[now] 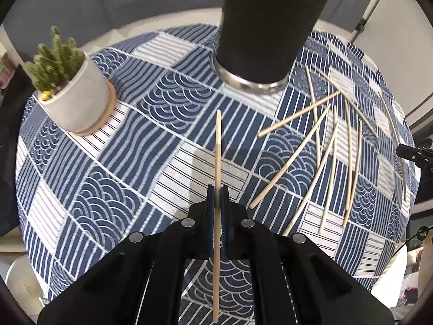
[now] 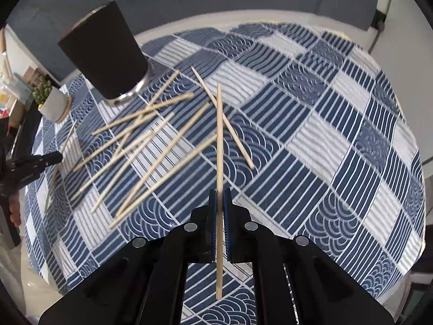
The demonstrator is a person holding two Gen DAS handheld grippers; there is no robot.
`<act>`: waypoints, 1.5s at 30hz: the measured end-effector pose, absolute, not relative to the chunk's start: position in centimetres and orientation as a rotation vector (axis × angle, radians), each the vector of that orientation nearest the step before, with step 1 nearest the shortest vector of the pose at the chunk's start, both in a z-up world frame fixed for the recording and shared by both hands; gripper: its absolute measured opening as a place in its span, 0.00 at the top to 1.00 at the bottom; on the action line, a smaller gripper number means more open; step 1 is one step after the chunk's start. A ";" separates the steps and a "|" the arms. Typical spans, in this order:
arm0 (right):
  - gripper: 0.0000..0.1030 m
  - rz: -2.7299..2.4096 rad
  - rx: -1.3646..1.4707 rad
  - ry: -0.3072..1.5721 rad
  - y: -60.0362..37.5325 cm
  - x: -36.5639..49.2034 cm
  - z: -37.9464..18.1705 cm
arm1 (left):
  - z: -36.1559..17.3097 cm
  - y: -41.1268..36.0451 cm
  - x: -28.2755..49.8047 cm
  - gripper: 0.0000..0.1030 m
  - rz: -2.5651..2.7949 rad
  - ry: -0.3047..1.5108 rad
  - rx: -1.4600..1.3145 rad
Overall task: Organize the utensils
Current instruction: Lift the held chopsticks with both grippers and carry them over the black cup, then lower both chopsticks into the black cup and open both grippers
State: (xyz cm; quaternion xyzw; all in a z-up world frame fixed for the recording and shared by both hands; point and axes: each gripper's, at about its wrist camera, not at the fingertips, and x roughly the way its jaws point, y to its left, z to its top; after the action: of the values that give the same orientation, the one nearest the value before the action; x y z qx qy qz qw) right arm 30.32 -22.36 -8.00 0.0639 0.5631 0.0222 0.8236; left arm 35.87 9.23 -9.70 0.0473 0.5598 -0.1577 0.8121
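You are holding one chopstick in each gripper. The left gripper is pinching a pale wooden chopstick between its blue fingers, pressed tight on the shaft partway along, so the stick is running from below the grip up past the fingertips and pointing toward the black cup. The right gripper is doing the same: its fingers are clamping a second chopstick, which is standing clear of the cloth and crossing in front of a stick lying flat.

The rest of the chopsticks are lying scattered in a loose, overlapping pile on the blue-and-white patterned tabletop, between the two grippers and just beside the cup's steel-rimmed base. A small potted cactus is sitting well apart on the far left.

You appear to be in the carry step: both sticks are gripped and off the cloth, not yet in the cup. The next move is calling for bringing each stick over the cup's open mouth, which neither view is showing from above, tilting it near upright and letting the lower end drop inside. Going one hand at a time should be keeping the two grippers from crowding each other at the rim.
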 end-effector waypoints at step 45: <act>0.95 0.707 0.024 0.765 -17.5 44.7 8.6 | 8.9 4.9 40.0 0.95 -0.103 0.790 -0.171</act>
State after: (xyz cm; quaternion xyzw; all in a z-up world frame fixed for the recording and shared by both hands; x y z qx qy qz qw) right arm 44.68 -17.54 8.57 0.0112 0.3653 0.3377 0.8674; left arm 40.03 4.86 8.94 -0.0832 0.3842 -0.0500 0.9181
